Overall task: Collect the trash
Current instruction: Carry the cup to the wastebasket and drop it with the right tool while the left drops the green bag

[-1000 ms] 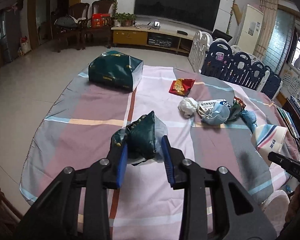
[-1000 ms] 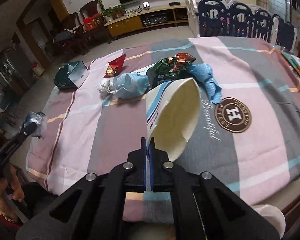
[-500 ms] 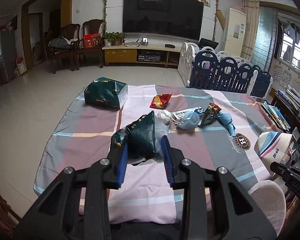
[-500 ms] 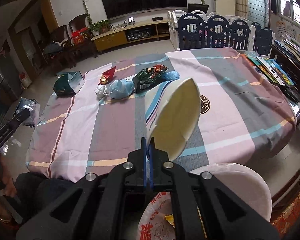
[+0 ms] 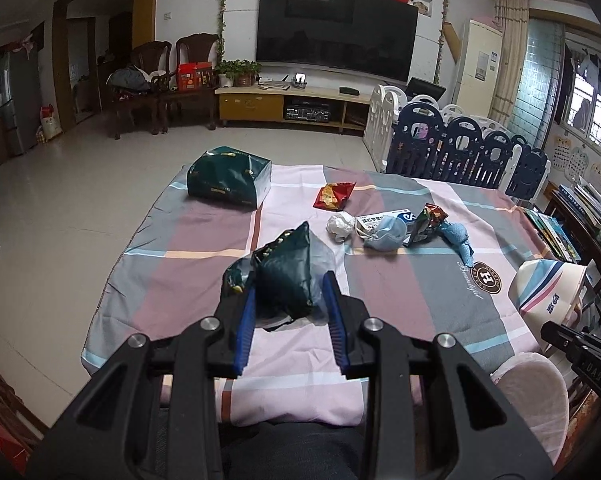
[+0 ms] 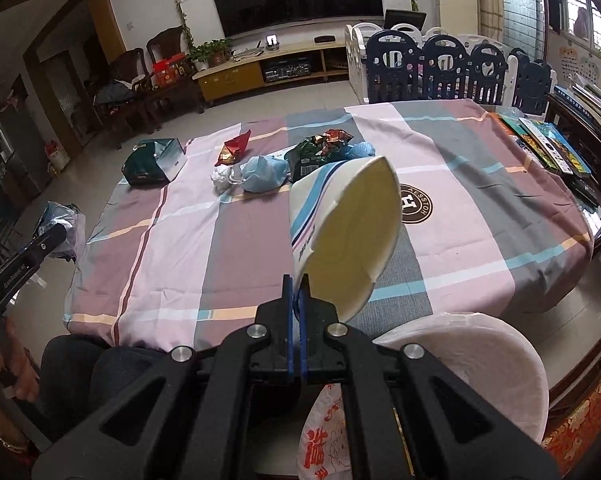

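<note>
Two tongs: left [image 5: 288, 300] grips one wrapper [image 5: 288, 276], right [image 6: 296, 292] one cup [image 6: 344, 236].

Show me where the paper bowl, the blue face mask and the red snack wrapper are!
paper bowl [image 6: 352, 236]: right wrist view, on its cream inside.
blue face mask [image 5: 386, 233]: left wrist view, on its crumpled middle.
red snack wrapper [image 5: 333, 196]: left wrist view, on its middle.

Dark green wrapper [image 5: 286, 276] hiding lower part behind left fingers [image 5: 245, 322]. White box [image 5: 384, 218] lying mostly covered by blue mask [image 5: 386, 233]; print too small to read. Paper bowl [image 6: 346, 236] blocking surface [image 6: 180, 264] stretch behind it. White bin [image 6: 476, 364] showing partly, gripper body covering near side; red-printed bag [image 6: 324, 436] running past bottom edge.
</note>
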Tool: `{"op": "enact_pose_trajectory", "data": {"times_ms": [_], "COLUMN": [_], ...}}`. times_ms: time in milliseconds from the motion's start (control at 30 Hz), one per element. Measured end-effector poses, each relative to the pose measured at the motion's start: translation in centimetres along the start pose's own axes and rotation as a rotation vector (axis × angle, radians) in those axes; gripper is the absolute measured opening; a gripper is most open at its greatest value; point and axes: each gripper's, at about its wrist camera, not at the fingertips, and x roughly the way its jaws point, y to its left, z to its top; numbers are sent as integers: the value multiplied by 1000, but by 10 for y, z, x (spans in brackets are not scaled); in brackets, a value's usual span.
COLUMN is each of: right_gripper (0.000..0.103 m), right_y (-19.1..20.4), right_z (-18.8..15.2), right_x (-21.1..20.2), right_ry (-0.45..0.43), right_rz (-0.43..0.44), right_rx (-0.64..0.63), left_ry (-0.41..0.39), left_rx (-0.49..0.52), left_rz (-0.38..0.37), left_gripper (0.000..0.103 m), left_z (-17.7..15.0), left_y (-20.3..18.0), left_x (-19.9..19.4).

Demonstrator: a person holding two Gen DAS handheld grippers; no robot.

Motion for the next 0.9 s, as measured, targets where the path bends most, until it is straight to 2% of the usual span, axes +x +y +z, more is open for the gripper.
{"op": "enact_pose_trajectory", "data": {"times_ms": [233, 333, 500, 567, 733, 900], "right_gripper": [3, 3, 3, 3, 3, 3], "right_y": [27, 36, 49, 52, 56, 50], "right_z": [11, 19, 24, 24, 25, 26], "right_x": [-3, -2, -4, -3, -3, -3], "right_ry": [-3, -8, -44, -47, -49, -57], "right_rz": [-56, -83, -126, -125, -127, -92], "right_rx": [-13, 25, 69, 104, 125, 178], "left_ry": [8, 27, 15, 26, 73, 90], "left_rx": [-65, -98, -65, -76, -112, -160], "left_rz": [-44, -70, -122, -144, -277, -289], "left_gripper": [33, 33, 33, 33, 32, 32], "left_z": [12, 24, 33, 28, 24, 22], "left_y": [31, 40, 44, 53, 78, 90], "left_x": [2, 10, 18, 24, 45, 46]}}
